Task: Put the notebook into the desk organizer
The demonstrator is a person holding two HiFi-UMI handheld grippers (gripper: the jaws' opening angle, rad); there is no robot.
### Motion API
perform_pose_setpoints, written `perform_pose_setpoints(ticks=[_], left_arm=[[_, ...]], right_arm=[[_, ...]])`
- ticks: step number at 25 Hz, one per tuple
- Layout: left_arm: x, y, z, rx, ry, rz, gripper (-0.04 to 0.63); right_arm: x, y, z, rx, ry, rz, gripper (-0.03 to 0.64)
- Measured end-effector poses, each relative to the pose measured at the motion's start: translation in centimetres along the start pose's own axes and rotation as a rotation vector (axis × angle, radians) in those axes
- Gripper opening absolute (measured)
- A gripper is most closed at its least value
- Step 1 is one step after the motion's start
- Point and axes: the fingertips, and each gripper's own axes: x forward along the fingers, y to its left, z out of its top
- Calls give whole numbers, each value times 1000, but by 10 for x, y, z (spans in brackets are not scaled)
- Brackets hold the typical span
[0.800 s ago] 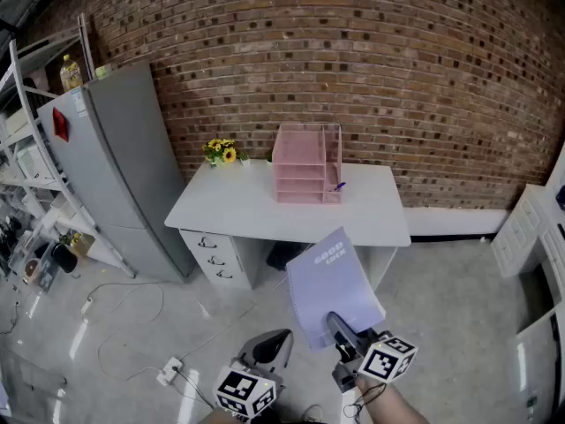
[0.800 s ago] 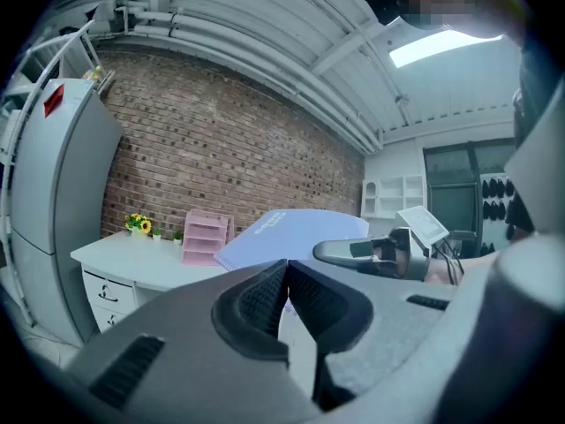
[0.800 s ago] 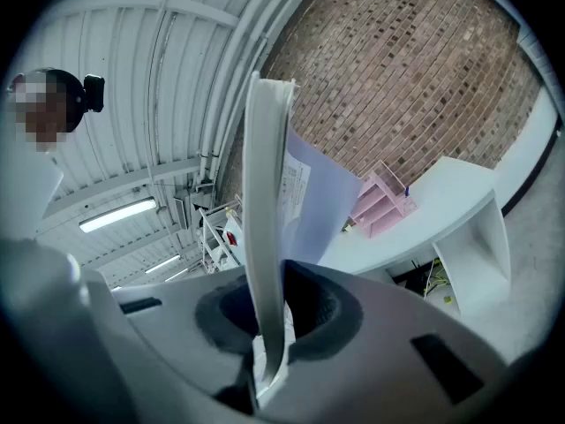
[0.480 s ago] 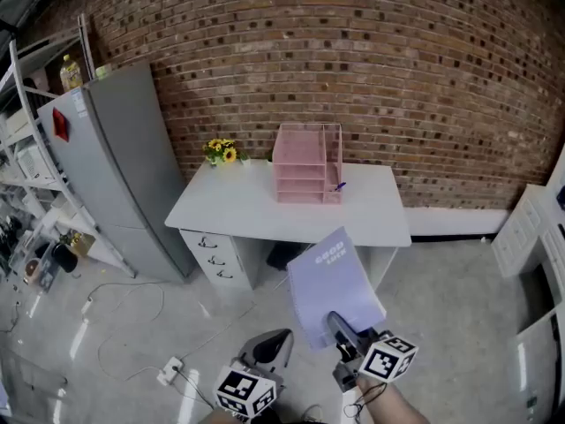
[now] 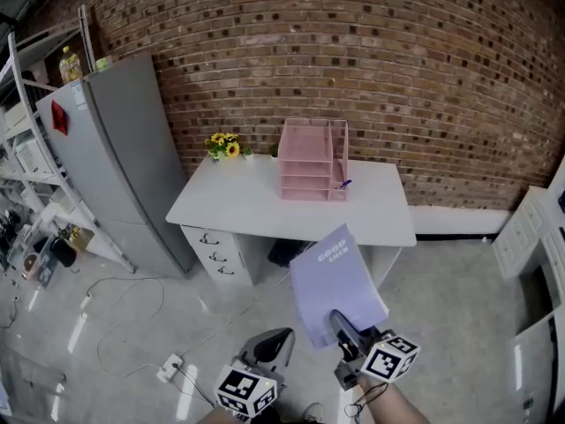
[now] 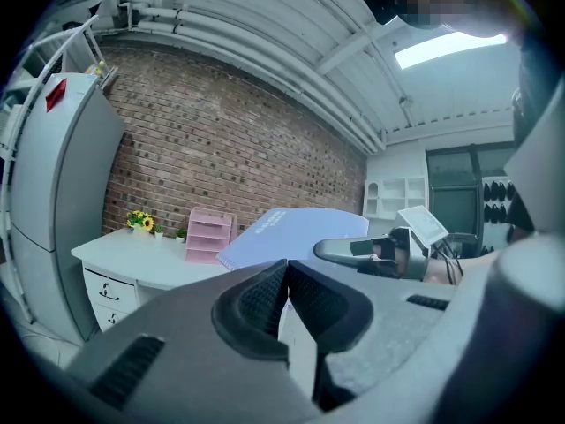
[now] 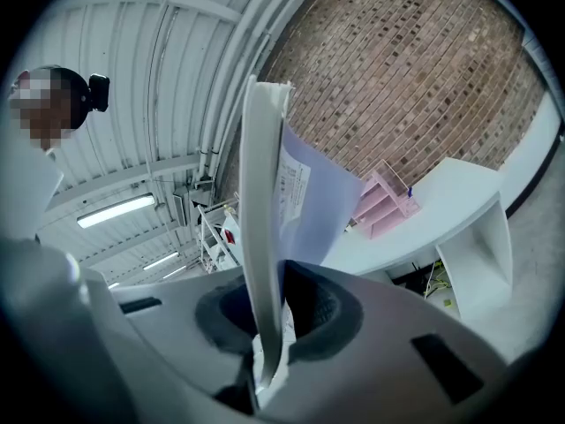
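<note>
A lavender spiral notebook (image 5: pixel 336 281) hangs in the air in front of the white desk (image 5: pixel 247 203), and my right gripper (image 5: pixel 345 332) is shut on its near edge. In the right gripper view the notebook (image 7: pixel 265 219) stands edge-on between the pads. The pink desk organizer (image 5: pixel 312 161) stands at the back of the desk near the brick wall, with open shelves facing me. My left gripper (image 5: pixel 274 350) is shut and empty, low at the bottom centre, to the left of the notebook. In the left gripper view the notebook (image 6: pixel 296 234) and the organizer (image 6: pixel 207 236) show beyond the closed jaws.
A grey refrigerator (image 5: pixel 119 162) stands left of the desk, with metal shelving (image 5: pixel 26 184) further left. A small pot of yellow flowers (image 5: pixel 224 147) sits at the desk's back left. A power strip and cables (image 5: pixel 168 369) lie on the floor. A white cabinet (image 5: pixel 530 237) stands at the right.
The view has shifted slightly, so the desk and organizer sit a little lower and further right. Both grippers and the notebook keep their places.
</note>
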Motion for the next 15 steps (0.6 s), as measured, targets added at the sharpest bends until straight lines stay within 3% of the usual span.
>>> perform_pose_setpoints(ticks=[15], left_arm=[[1, 84, 9, -25, -1, -62, 6]], right_arm=[[77, 3, -12, 10, -10, -75, 34]])
